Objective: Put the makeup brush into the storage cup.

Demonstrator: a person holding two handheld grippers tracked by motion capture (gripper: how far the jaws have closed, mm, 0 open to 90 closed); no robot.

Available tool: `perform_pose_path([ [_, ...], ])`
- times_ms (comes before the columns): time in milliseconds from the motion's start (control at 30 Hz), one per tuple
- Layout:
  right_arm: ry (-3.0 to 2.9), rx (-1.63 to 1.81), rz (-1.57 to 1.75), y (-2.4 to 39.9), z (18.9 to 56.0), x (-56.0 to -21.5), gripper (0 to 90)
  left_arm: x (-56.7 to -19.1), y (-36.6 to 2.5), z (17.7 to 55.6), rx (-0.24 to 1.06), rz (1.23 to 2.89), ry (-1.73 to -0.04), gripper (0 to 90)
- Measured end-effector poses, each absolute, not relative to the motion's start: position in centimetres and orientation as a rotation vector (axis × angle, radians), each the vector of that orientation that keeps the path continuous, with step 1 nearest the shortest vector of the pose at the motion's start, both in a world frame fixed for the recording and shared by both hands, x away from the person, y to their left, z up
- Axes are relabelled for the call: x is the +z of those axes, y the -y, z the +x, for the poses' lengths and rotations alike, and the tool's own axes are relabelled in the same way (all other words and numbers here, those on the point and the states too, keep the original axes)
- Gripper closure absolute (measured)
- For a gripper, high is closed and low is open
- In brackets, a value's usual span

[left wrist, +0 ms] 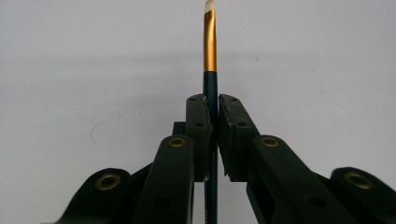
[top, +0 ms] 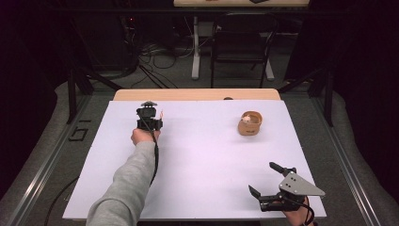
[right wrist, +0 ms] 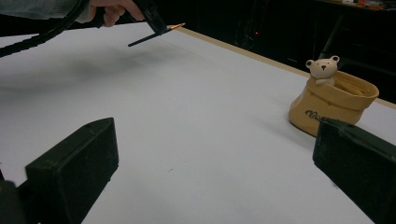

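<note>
The left tool [left wrist: 212, 109] is clamped on a paintbrush [left wrist: 210, 56]: its two jaws press against the dark handle from either side, and the gold ferrule and pale tip stick straight out beyond them. In the high view this left tool [top: 149, 117] is held out over the far left part of the counter [top: 197, 155], with the brush tip showing just to its right. From the right gripper view the brush [right wrist: 156, 33] looks lifted clear of the white surface, tilted, with its shadow below it.

The step in hand seems to be carrying the brush after picking it up. The likely goal is the small tan pot with a bear on its rim [top: 249, 123], which stands well to the right of the left tool. That would call for a swing rightward across the counter, then turning the brush upright so that it drops through the pot's open mouth.

The right tool [top: 267, 180] rests near the person's side, jaws wide apart and holding nothing; its view looks between them at the pot [right wrist: 332, 101], which is ahead and to its right. It could steady the pot if needed.

Nothing lies on the counter between brush and pot. A chair [top: 240, 44] and floor cables [top: 155, 56] sit beyond the counter, out of the way.
</note>
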State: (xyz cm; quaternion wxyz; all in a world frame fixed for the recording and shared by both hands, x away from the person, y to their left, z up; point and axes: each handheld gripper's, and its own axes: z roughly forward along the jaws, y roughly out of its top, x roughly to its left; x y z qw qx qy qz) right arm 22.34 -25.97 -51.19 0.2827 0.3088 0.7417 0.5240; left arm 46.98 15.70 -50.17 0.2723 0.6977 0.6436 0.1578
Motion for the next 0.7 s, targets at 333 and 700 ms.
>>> perform_pose_path([
  [333, -1.992, 1.402, 0.823, 25.9, 22.3, -51.2, 0.0, -50.0, -15.8, 45.9, 0.430, 1.876, -1.649, 83.1],
  [700, -1.992, 1.400, 0.818, 25.9, 22.3, -51.3, 0.0, -50.0, -15.9, 44.7, 0.447, 1.876, -1.577, 83.1],
])
